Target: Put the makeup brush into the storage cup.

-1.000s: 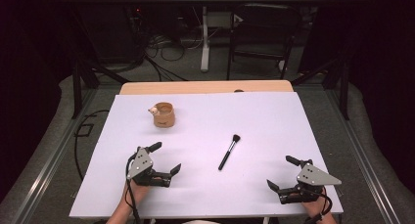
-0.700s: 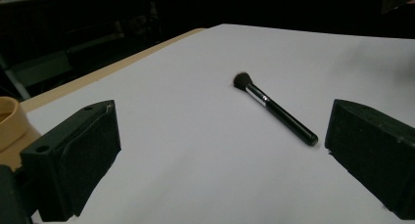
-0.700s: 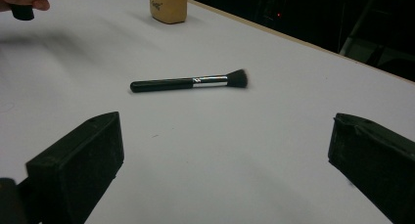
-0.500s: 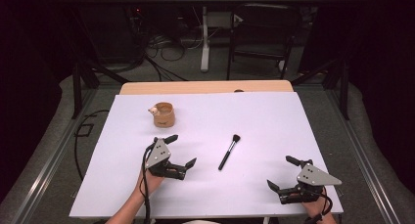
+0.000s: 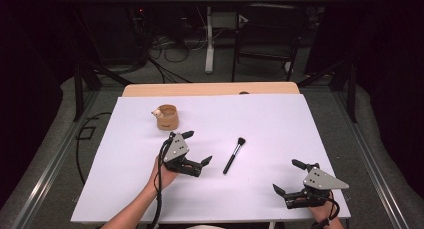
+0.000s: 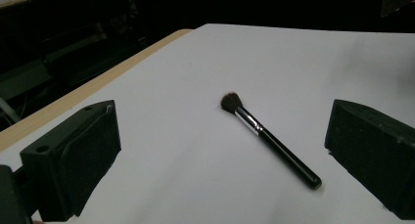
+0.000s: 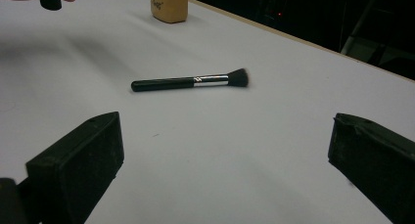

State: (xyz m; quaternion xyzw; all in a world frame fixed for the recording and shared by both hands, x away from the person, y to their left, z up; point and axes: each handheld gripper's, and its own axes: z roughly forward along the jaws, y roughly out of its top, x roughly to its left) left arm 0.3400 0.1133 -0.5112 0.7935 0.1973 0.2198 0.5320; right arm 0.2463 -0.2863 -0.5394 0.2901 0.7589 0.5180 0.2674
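A black makeup brush (image 5: 233, 156) with a silver ferrule lies flat near the middle of the white table (image 5: 280, 119). My left gripper (image 5: 197, 148) is open just left of the brush, its jaws pointing at it. In the left gripper view the brush (image 6: 266, 137) lies between and beyond the spread jaws, bristles away. My right gripper (image 5: 287, 177) is open at the front right, apart from the brush. The right gripper view shows the brush (image 7: 191, 80) ahead, lying crosswise. A small tan wooden cup (image 5: 166, 117) stands at the back left.
The tan cup (image 7: 170, 5) stands beyond the brush in the right gripper view. A wooden tabletop edge (image 5: 210, 89) runs behind the white sheet. Chairs, table legs and cables sit on the dark floor beyond. Metal rails flank the table.
My left gripper has moved forward and to the right, from the front left toward the brush. The right gripper, the brush and the cup have stayed put.
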